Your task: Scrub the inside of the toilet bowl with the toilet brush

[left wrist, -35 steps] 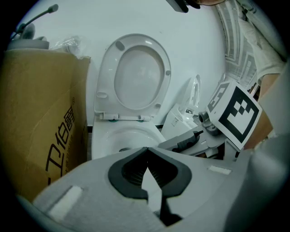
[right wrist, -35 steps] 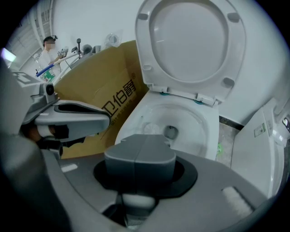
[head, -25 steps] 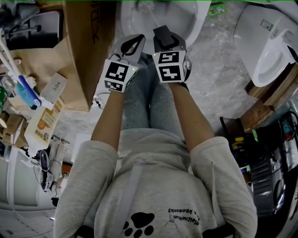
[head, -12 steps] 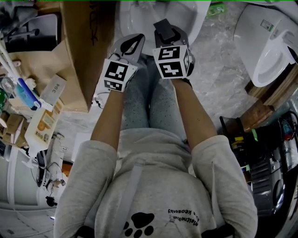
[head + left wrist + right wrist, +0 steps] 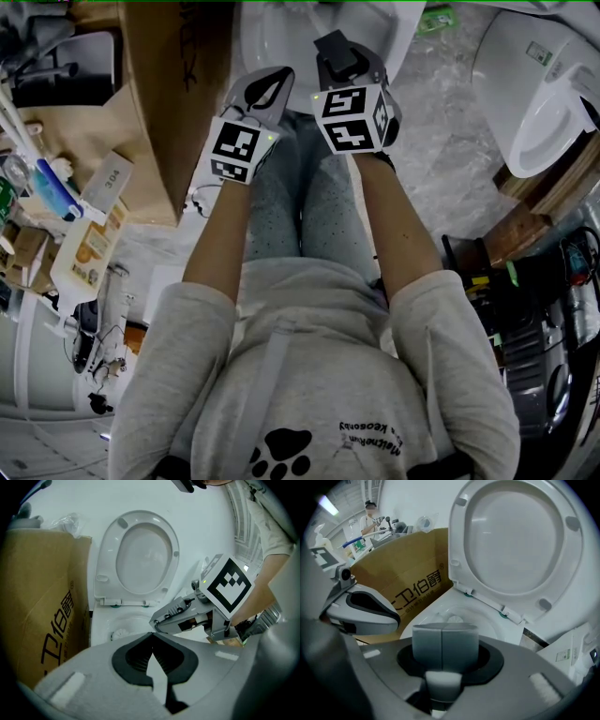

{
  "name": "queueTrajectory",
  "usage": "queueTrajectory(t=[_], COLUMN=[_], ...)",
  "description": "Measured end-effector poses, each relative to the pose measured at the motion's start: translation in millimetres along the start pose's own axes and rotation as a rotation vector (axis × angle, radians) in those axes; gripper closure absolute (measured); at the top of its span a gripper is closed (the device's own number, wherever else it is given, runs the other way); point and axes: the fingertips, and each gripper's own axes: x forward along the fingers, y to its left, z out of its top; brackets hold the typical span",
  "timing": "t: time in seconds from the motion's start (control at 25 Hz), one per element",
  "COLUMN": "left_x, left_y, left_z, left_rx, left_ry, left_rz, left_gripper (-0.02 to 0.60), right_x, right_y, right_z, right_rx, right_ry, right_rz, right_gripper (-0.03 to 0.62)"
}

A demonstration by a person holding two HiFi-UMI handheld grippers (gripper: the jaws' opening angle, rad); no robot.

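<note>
The white toilet bowl [image 5: 272,42] lies at the top of the head view, its seat and lid [image 5: 515,541] raised. My right gripper [image 5: 336,52] hangs over the bowl's near rim, shut on the grey handle of the toilet brush [image 5: 445,644]. The brush's white bristle head [image 5: 452,619] sits down inside the bowl. It shows too as the brush head [image 5: 119,633] in the left gripper view. My left gripper [image 5: 265,91] hovers just left of the right one, short of the rim. Its jaws [image 5: 151,634] are shut with nothing between them.
A tall cardboard box [image 5: 173,94] stands tight against the toilet's left side. A second white toilet [image 5: 534,94] is at the right. Bottles and clutter [image 5: 56,187] fill the left floor and tools [image 5: 525,319] the right. A person [image 5: 370,522] stands far off.
My right gripper has moved a little forward and to the right over the bowl, carrying the brush. The left gripper has stayed where it was.
</note>
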Motion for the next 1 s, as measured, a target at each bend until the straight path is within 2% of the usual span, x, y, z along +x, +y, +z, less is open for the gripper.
queueTrajectory(t=[0.4, 1.0], left_x=[5, 14], left_y=[-4, -25], left_z=[-2, -8], left_rx=[0.011, 0.024], left_ry=[0.02, 0.025], left_rz=[-0.011, -0.049], left_gripper=[0.581, 0.581], right_x=[-1, -9], right_y=[-27, -60], right_z=[-1, -8], right_rx=[-0.075, -0.106], right_ry=[-0.005, -0.014], right_rz=[-0.012, -0.051], right_gripper=[0.441, 0.442])
